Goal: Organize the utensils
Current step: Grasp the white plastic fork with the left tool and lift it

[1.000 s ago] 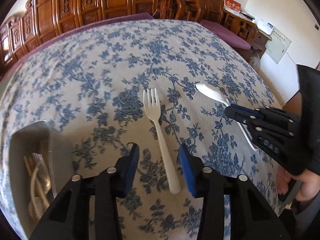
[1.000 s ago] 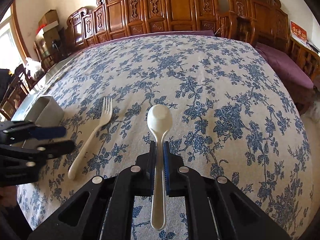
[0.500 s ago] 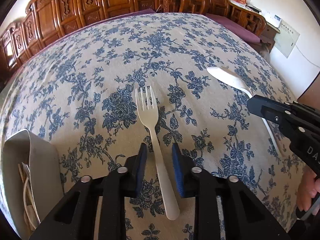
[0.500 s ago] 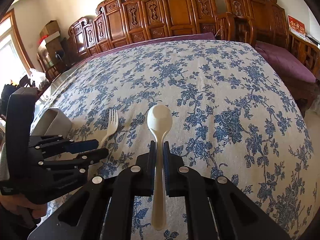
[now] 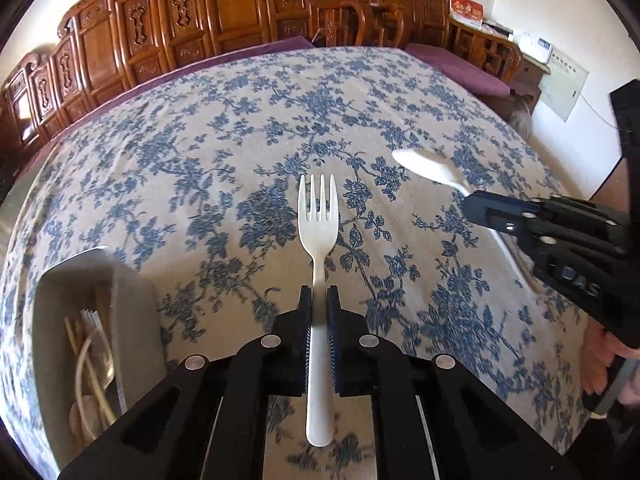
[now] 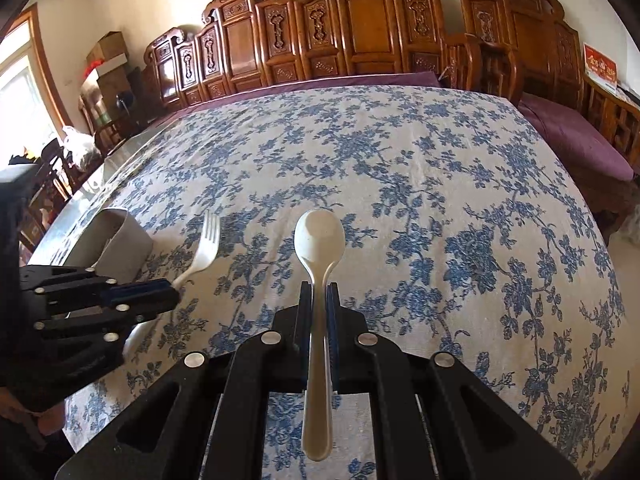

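A white plastic fork (image 5: 318, 220) points its tines away from me over the blue-flowered tablecloth (image 5: 224, 136). My left gripper (image 5: 318, 292) has its jaws closing, and the blue pads press on the fork's handle from both sides. The right wrist view shows the fork (image 6: 206, 240) sticking out of the left gripper (image 6: 172, 292). My right gripper (image 6: 319, 286) is shut on the handle of a white spoon (image 6: 319, 236), bowl forward. From the left wrist view the spoon (image 5: 424, 168) and right gripper (image 5: 476, 204) are at the right.
A grey utensil holder (image 5: 132, 300) stands at the left of the table with chopsticks and other utensils inside; it also shows in the right wrist view as the holder (image 6: 120, 244). Carved wooden chairs (image 6: 360, 40) line the far side. A hand (image 5: 600, 360) grips the right tool.
The left jaws went from wide apart around the fork's handle to pinched on it, and the fork now sits centred and a little raised. The right gripper kept the spoon.
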